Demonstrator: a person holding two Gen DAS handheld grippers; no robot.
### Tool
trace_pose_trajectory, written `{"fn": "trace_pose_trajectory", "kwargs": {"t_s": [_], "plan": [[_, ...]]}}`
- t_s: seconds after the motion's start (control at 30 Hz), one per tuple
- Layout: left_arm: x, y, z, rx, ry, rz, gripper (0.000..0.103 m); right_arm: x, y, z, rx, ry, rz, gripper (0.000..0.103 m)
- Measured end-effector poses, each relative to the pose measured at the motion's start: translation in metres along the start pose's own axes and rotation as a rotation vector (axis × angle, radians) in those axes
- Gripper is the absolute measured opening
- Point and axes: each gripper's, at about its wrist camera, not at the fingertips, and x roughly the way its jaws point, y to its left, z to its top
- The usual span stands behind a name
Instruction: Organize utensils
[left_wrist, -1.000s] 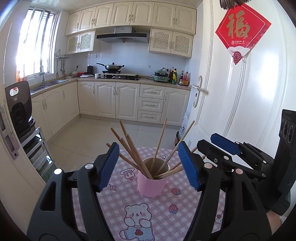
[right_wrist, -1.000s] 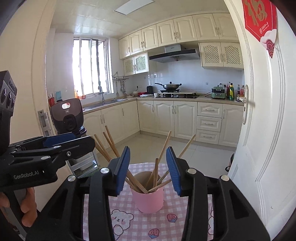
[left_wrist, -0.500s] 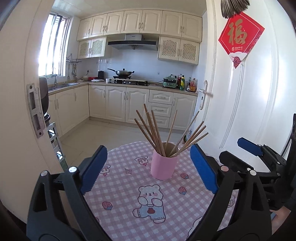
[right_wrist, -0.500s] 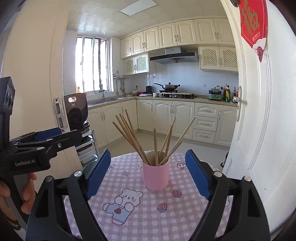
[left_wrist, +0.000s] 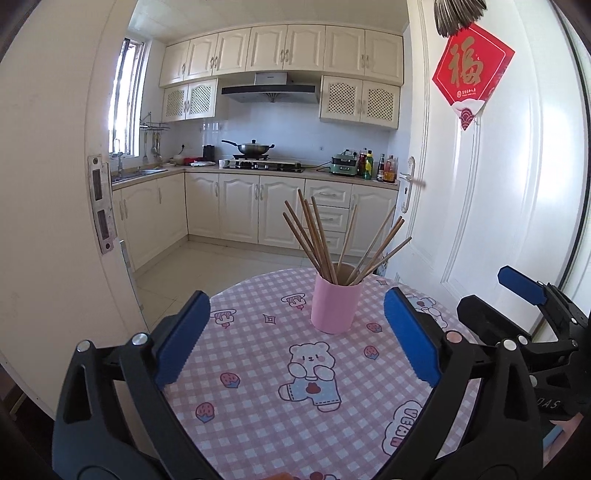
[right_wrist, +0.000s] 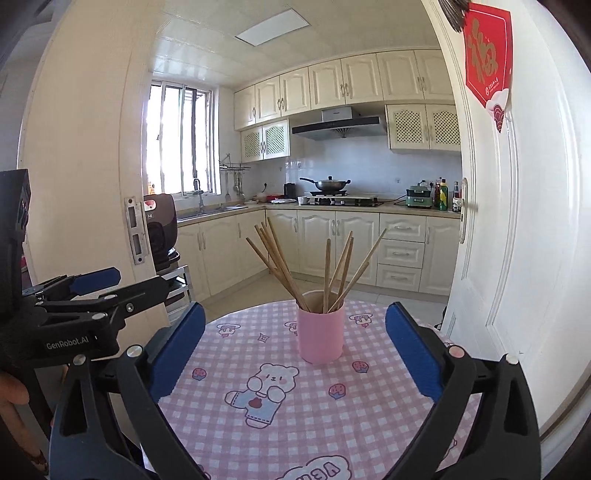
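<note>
Both grippers had pulled back from the pink cup (left_wrist: 335, 308) since the earlier frame, jaws widening, nothing between them. One cup stood near the table's (left_wrist: 258, 424) far edge, holding about eight wooden chopsticks (left_wrist: 317, 240) fanned out. Left gripper (left_wrist: 295, 336) and right gripper (right_wrist: 293, 349) pointed slightly downward, side by side, empty.

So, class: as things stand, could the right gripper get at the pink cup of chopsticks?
Probably yes. The right gripper, its jaws opening with nothing between them, faces the pink cup across bare tablecloth; only the splayed chopsticks might brush it.
</note>
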Motion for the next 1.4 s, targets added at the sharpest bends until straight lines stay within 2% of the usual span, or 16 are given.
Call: {"fn": "trace_pose_trajectory", "kwargs": {"t_s": [0.47, 0.7, 1.4], "plan": [[-0.021, -0.004, -0.001, 0.011, -0.094, 0.024, 0.095, -0.013, 0.007, 0.004, -0.018, -0.058, -0.009, 0.095], [-0.030, -0.011, 0.002, 0.044, -0.156, 0.062, 0.095, -0.016, 0.006, 0.006, -0.016, -0.074, -0.005, 0.095], [-0.033, -0.013, 0.003, 0.056, -0.182, 0.075, 0.095, -0.019, 0.006, 0.005, -0.015, -0.081, -0.009, 0.095]]}}
